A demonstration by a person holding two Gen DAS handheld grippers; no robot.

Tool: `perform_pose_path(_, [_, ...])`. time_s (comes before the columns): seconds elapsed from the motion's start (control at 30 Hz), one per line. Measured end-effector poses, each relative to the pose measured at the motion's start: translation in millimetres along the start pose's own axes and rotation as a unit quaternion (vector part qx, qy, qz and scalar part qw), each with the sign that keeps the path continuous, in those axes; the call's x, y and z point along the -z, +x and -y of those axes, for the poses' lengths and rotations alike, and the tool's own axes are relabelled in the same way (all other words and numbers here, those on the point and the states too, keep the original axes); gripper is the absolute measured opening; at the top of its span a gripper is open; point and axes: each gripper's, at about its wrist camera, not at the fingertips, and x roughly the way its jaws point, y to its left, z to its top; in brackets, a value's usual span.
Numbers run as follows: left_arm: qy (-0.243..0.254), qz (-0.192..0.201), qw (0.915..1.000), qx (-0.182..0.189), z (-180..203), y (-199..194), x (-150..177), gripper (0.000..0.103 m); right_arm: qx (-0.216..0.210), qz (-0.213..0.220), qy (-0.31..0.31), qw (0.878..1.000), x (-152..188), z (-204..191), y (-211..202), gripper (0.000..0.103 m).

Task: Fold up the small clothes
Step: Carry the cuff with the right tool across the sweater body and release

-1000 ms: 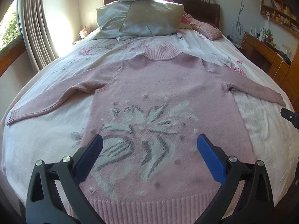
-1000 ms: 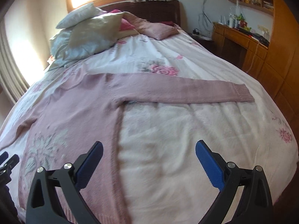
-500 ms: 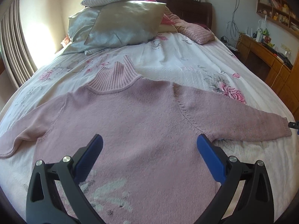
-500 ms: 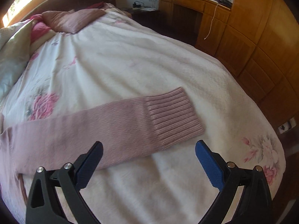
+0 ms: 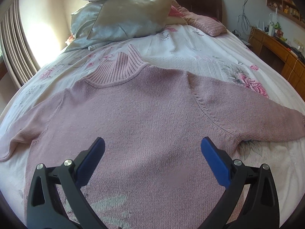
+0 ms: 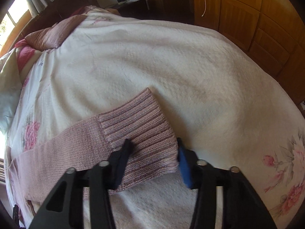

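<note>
A pink knitted sweater (image 5: 144, 110) lies spread flat on the bed, its ribbed collar (image 5: 118, 68) pointing toward the pillows and both sleeves stretched out sideways. My left gripper (image 5: 152, 148) hovers open over the chest of the sweater, with nothing between its blue pads. In the right wrist view the ribbed cuff (image 6: 139, 122) of the right sleeve rests on the white bedspread. My right gripper (image 6: 152, 152) is down at the cuff's end. Its jaws are narrowed to about half width and straddle the cuff's near corner, with a gap still between the pads.
The white flowered bedspread (image 6: 171, 66) surrounds the sweater. Several pillows (image 5: 131, 17) are stacked at the headboard. Wooden cabinets (image 6: 257, 19) stand close beyond the bed's right edge, and a desk (image 5: 276, 49) with clutter runs along that wall. Curtains (image 5: 13, 47) hang at the left.
The left gripper moved forward from the hem to the sweater's chest. The right gripper swung to the sleeve cuff, dropped onto it, and its jaws narrowed around it.
</note>
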Motion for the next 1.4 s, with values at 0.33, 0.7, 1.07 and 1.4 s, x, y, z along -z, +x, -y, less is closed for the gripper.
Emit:
perform_pose_path(0.33, [-0.025, -0.005, 0.9995, -0.02, -51, -4, 7, 0.1, -0.056, 0.086, -0.106, 0.989, 26, -80, -58, 0.015])
perform_pose_path(0.7, [-0.056, -0.013, 0.9975, -0.04, -120, -12, 22, 0.1, -0.194, 0.067, -0.29, 0.935, 134, -288, -93, 0.015])
perform_pose_path(1.07, [-0.066, -0.017, 0.9973, -0.029, -154, -24, 34, 0.1, -0.247, -0.016, -0.363, 0.899, 242, -417, -48, 0.015])
perform_pose_path(1.4, [-0.058, -0.035, 0.9968, 0.041, -127, -19, 31, 0.1, -0.303, -0.032, -0.347, 0.887, 262, -374, -54, 0.033])
